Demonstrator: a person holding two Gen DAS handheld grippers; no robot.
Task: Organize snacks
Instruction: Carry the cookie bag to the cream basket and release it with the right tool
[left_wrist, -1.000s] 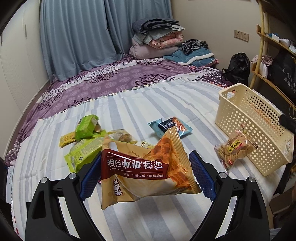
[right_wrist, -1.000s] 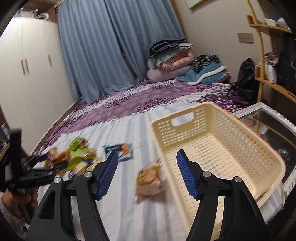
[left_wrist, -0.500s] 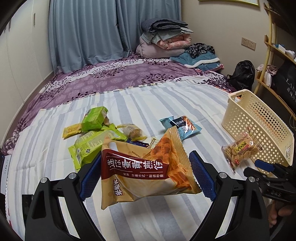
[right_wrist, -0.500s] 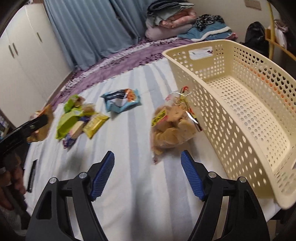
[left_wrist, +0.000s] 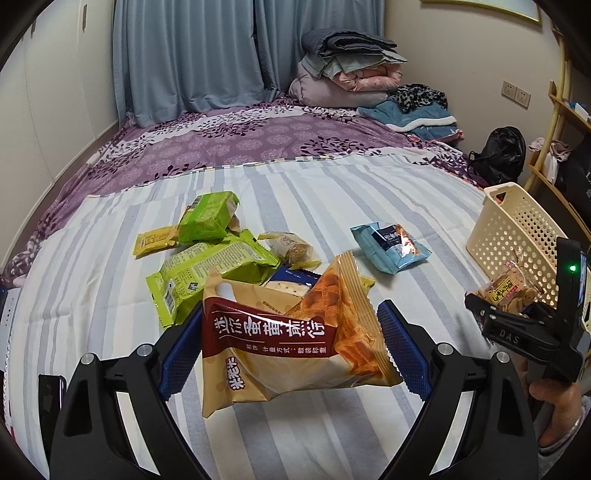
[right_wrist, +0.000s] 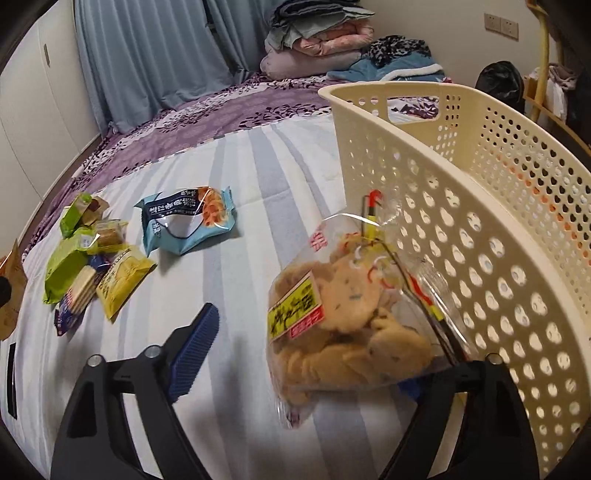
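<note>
Bed (left_wrist: 332, 192) sheet is bare between the blue packet (right_wrist: 186, 219) and the cookie bag (right_wrist: 343, 317), a clear lane straight up the middle. Left side is clogged: green packets (left_wrist: 207, 266) and small wrappers piled together. Cookie bag leans on the cream basket (right_wrist: 480, 206) wall, so no gap on that side. Basket wall blocks the right edge; its open top is free. Left hand-held gripper (left_wrist: 291, 354) has its span filled by the tan snack bag (left_wrist: 288, 343). Right hand-held gripper (right_wrist: 306, 358) is closing, with the cookie bag between the jaws. Near strip of sheet is bare.
</note>
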